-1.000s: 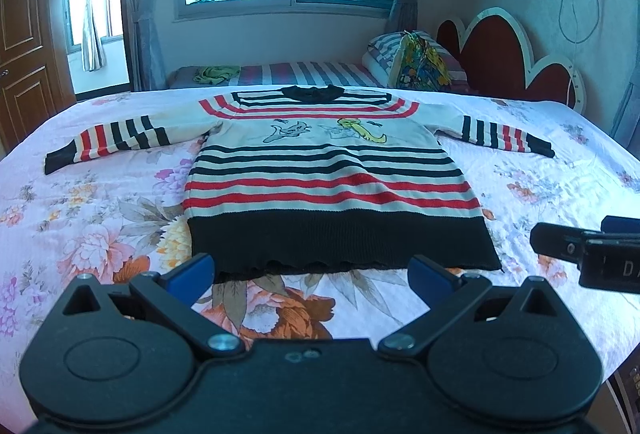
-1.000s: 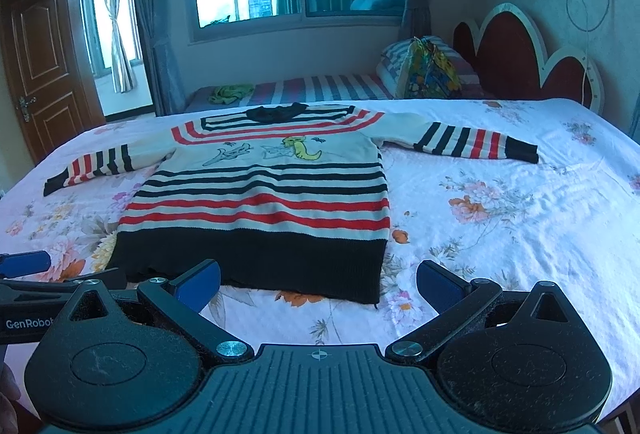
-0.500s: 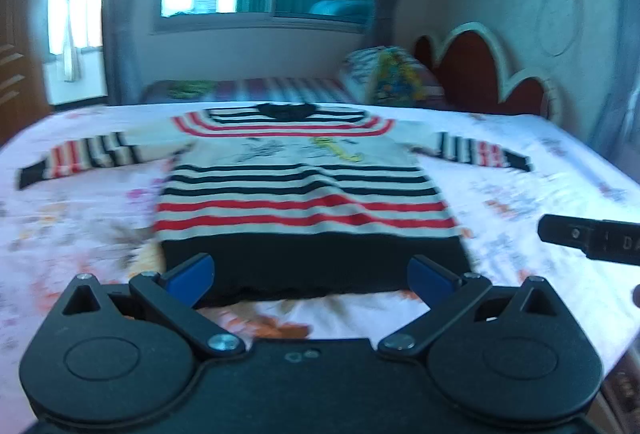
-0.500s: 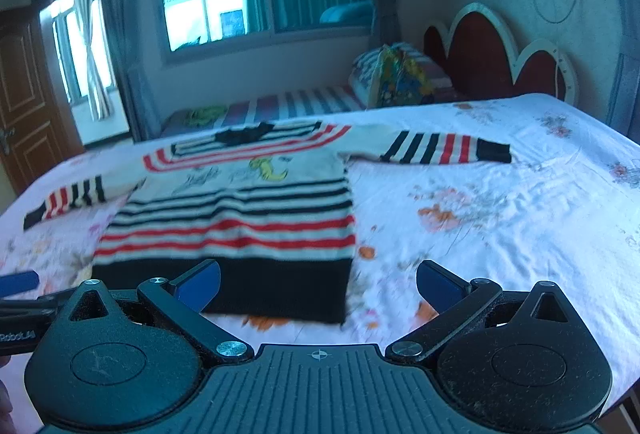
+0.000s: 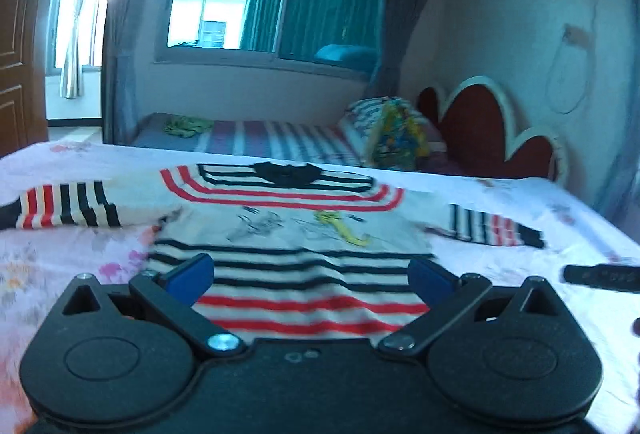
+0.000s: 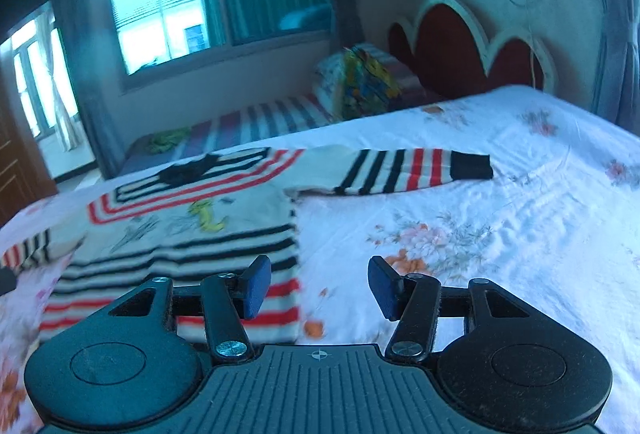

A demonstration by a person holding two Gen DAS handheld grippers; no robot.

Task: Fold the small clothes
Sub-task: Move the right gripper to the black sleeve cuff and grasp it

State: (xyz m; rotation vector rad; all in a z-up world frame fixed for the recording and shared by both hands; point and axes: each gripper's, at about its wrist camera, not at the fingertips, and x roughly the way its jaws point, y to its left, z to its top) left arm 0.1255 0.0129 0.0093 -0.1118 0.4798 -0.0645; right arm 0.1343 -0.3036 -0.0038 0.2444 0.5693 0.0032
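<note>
both tongs hanging over the near half of a sweater [image 5: 296, 262] spread flat on the bed [image 6: 500, 218], neither one holding cloth.

sweater is lying face up with its long axis running away from the tongs, collar far, sleeves out to each side. left gripper [image 5: 306, 274] is sitting wide, nothing between its pads, centred over the red and black bands of the body. right gripper [image 6: 318, 286] has just been closing to a middling gap, nothing between its jaws; it is straddling the garment's right side edge, one pad over stripes, the other over bare floral sheet. judging by this, the right hand is nearer the right sleeve [image 6: 412, 170]. right view is showing that sleeve and its cuff clearly; left view alone is showing the left sleeve [image 5: 64, 204] in full and the other tool's tip [image 5: 600, 276] low at right.
</note>
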